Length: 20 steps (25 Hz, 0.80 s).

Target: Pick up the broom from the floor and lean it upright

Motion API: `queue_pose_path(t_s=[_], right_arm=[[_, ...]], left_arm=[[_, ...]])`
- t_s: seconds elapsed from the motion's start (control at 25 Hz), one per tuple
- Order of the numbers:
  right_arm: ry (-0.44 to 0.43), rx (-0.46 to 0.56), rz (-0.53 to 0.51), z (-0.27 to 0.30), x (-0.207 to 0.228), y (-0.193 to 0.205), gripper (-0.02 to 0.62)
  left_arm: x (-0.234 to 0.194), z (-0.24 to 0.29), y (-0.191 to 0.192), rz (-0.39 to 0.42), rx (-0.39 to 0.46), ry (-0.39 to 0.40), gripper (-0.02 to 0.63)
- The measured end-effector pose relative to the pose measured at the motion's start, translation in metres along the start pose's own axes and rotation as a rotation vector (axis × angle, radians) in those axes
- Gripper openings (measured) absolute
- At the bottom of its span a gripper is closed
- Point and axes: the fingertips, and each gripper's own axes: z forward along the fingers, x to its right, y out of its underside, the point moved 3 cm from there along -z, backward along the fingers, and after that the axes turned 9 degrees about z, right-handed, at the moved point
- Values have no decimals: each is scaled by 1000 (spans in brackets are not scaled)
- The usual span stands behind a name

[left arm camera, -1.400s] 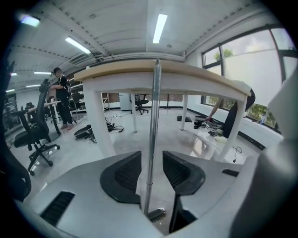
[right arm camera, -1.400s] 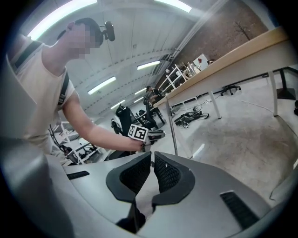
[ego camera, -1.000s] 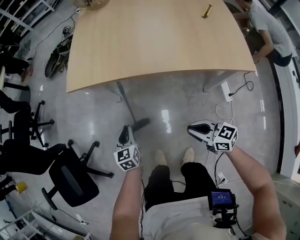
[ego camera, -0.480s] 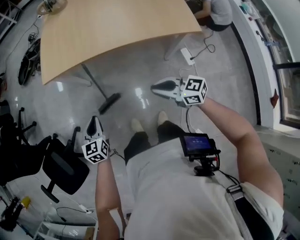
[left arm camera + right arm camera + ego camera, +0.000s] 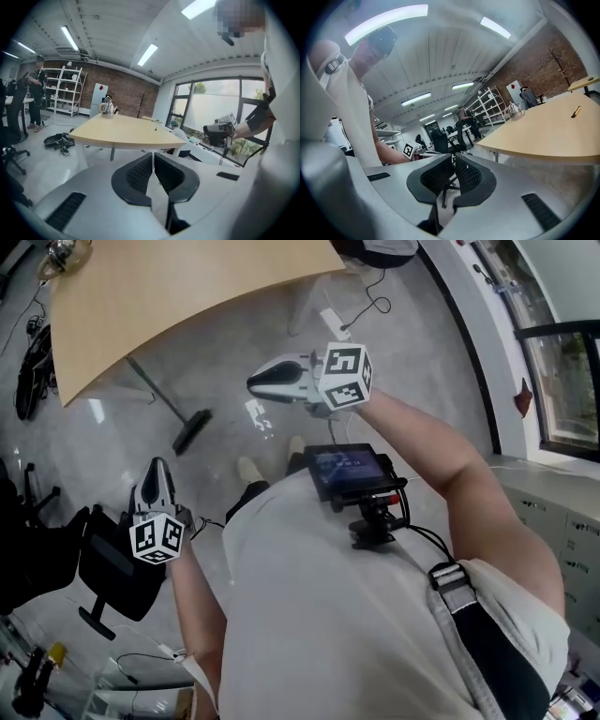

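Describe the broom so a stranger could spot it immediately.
Start at the large light wooden table. On the grey floor by its near edge lies the broom, a thin pole slanting out from under the table. Only it ends in a dark brush head.

Strip lamps (image 5: 148,54) above the counter (image 5: 122,133) give bright, even light. Glare patches shine on the floor (image 5: 234,371) beside it. Both gripper views bulge fisheye, with dark corners.

I count one long-handled broom with a dark brush head (image 5: 191,431), one large pale wooden table (image 5: 187,296), two black swivel office chairs (image 5: 122,573) (image 5: 33,540), one white power strip (image 5: 331,321), and two white grippers: left gripper (image 5: 157,466), right gripper (image 5: 252,383).
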Motion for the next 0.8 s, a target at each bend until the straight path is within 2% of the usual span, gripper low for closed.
queue_pose_path(t_s=[0.28,0.52,0.8], right_arm=[[-8,14,19,-16,23,10,32],[-34,7,0,-8,3,2,32],[-55,18,8,-27,6,2,32]], left_arm=[[29,5,-1,20,-23,-19,21],[46,-6,-12,21,-14,-24,21],[73,4,-13,29,-36,-49,23]])
